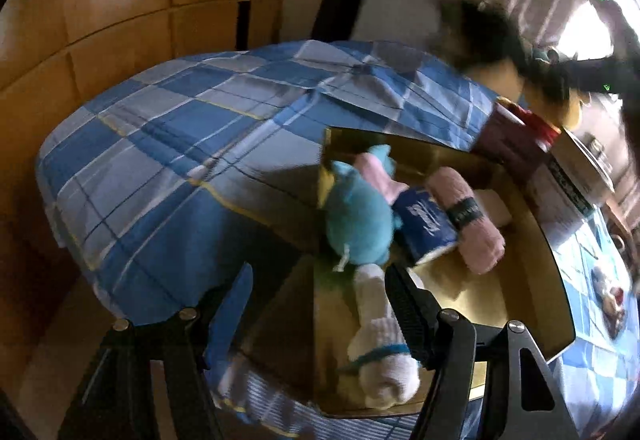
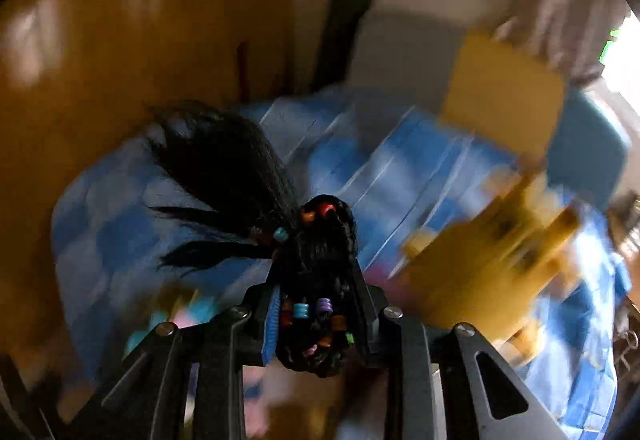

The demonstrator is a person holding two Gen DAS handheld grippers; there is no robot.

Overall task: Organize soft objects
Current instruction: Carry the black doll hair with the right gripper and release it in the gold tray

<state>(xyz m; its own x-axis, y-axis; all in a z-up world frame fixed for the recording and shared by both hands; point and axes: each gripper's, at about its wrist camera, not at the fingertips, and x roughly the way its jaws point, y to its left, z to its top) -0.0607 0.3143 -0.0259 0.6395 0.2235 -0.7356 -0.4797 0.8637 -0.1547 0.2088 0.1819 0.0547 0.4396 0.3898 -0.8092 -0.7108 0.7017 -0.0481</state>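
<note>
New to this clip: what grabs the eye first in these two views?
The right gripper clamps a black hairpiece strung with coloured beads, its loose strands fanning left over the blue checked bedspread. In the left wrist view, an open cardboard box on the bed holds a teal plush toy and a rolled pink towel.

Both wrist views look steeply down, close over the same blue checked bed (image 1: 168,128).

Left gripper (image 1: 320,320) hangs with jaws apart over the open brown cardboard box (image 1: 532,240) on the blue checked bed (image 1: 180,144). Inside: teal plush toy (image 1: 356,220) at nine o'clock, rolled pink towel (image 1: 476,224) at three, white rolled cloth (image 1: 380,352) at six, between the jaws, contact unclear.
</note>
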